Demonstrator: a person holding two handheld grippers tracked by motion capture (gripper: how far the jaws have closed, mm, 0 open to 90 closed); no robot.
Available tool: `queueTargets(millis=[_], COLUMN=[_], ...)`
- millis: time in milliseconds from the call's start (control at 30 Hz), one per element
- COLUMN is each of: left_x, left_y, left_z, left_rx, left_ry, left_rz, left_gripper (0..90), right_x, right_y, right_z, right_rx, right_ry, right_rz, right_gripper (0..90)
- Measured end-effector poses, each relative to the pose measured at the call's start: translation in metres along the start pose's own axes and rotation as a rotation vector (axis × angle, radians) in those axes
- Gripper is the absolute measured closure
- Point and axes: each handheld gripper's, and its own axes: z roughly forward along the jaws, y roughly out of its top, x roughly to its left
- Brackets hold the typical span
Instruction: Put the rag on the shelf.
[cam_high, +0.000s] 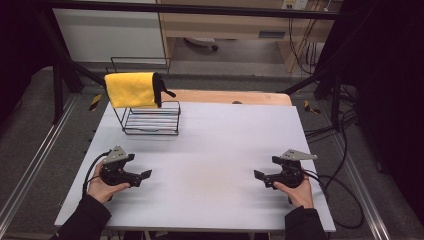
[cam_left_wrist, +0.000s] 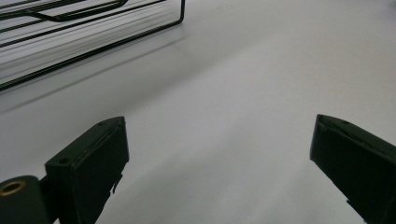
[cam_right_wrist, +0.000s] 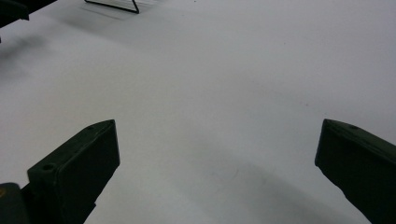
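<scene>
On the white table (cam_high: 210, 145), two grippers are held low: the left gripper (cam_high: 142, 176) and the right gripper (cam_high: 261, 177), both spread wide with nothing between the jaws. One yellow towel (cam_high: 132, 90) is draped over one wire rack (cam_high: 150, 120), far left, well apart.

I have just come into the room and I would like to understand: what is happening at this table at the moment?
A person sits at a white table with a two-jaw gripper in each hand. The left gripper and the right gripper are low over the near part of the table, pointing toward each other, both open with nothing between the jaws. At the far left, a yellow towel hangs over a black wire rack, apart from both grippers.
</scene>
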Motion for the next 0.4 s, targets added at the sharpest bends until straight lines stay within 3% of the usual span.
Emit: queueTargets(millis=[400], left_x=[0.000], left_y=[-0.008], left_z=[0.001], left_rx=[0.009], left_ry=[0.000], left_rz=[-0.008], left_gripper=[4.4], right_x=[0.000], right_y=[-0.014], right_z=[-0.003], right_rx=[0.015], right_ry=[-0.001], right_rz=[-0.018], right_gripper=[0.6])
